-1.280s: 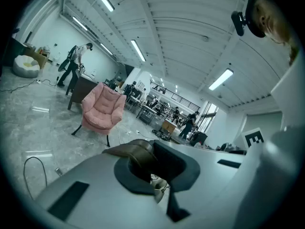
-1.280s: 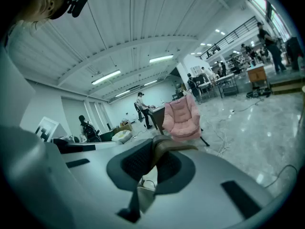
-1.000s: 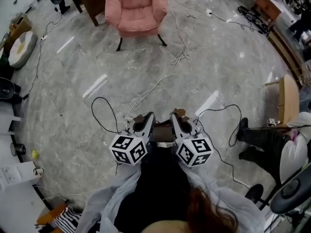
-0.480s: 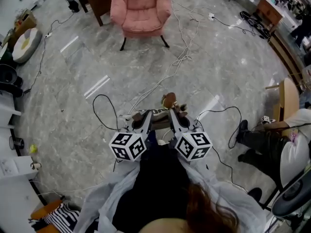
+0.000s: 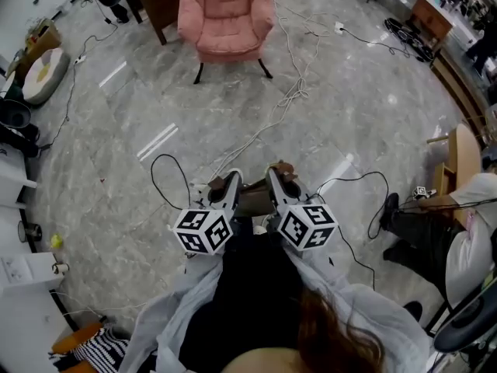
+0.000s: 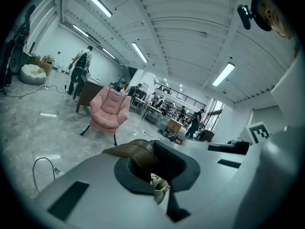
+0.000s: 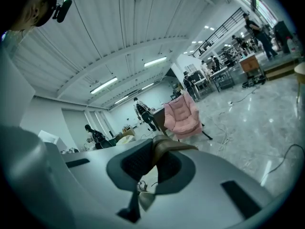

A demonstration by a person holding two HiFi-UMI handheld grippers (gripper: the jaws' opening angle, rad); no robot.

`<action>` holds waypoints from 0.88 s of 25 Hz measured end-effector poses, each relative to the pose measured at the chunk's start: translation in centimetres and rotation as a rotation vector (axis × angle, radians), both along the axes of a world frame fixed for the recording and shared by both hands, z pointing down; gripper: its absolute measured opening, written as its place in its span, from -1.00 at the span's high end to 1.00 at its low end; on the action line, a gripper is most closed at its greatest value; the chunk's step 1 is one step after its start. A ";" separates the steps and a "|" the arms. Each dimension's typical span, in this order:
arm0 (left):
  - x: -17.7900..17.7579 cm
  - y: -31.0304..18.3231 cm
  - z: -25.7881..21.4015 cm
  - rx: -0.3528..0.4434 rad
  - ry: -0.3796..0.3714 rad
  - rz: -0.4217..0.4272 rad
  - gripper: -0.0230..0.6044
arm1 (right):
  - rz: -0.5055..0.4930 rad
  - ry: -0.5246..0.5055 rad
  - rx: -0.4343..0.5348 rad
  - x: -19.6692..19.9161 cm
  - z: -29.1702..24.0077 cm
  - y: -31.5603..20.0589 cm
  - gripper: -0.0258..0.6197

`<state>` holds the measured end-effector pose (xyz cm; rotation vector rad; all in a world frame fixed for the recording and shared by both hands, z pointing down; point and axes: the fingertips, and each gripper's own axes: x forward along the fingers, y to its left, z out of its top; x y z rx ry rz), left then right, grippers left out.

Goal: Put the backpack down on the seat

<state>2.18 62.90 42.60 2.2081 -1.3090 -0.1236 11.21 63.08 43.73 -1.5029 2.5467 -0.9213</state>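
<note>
Left gripper (image 5: 224,190) has its fingers pressed together, pinching a brown strap (image 6: 135,152) that arches up out of the gap between them. Right gripper (image 5: 277,182) is the same: fingers clamped on the other brown strap (image 7: 167,148), which pokes up and over the fingers. Both grippers are held side by side, close together, in front of the person's dark torso. The backpack (image 5: 255,201) shows as a dark brown bulk wedged between the two pairs of fingers and just below them, hanging off the floor (most of it is hidden by the grippers, so its shape is unclear). A small metal buckle or clip (image 7: 139,186) dangles under the right fingers. The pink armchair (image 5: 226,12) stands well ahead of the fingers, far apart from the backpack, seat facing this way. White cables (image 5: 288,93) trail across the grey marble floor (image 5: 116,169) between fingers and armchair. Black cable loops (image 5: 167,179) lie just outside the left fingers.
</note>
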 end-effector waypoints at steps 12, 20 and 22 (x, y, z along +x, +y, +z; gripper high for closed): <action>-0.8 -9.0 2.2 -0.062 0.020 0.010 0.88 | 0.004 0.038 -0.028 -0.8 1.6 -8.8 0.85; -3.2 -17.5 1.0 -0.056 0.024 0.027 0.88 | 0.008 0.047 -0.008 -3.2 0.6 -17.1 0.85; -3.9 -19.6 0.7 -0.052 0.022 0.032 0.88 | 0.011 0.047 -0.010 -3.9 0.4 -19.1 0.85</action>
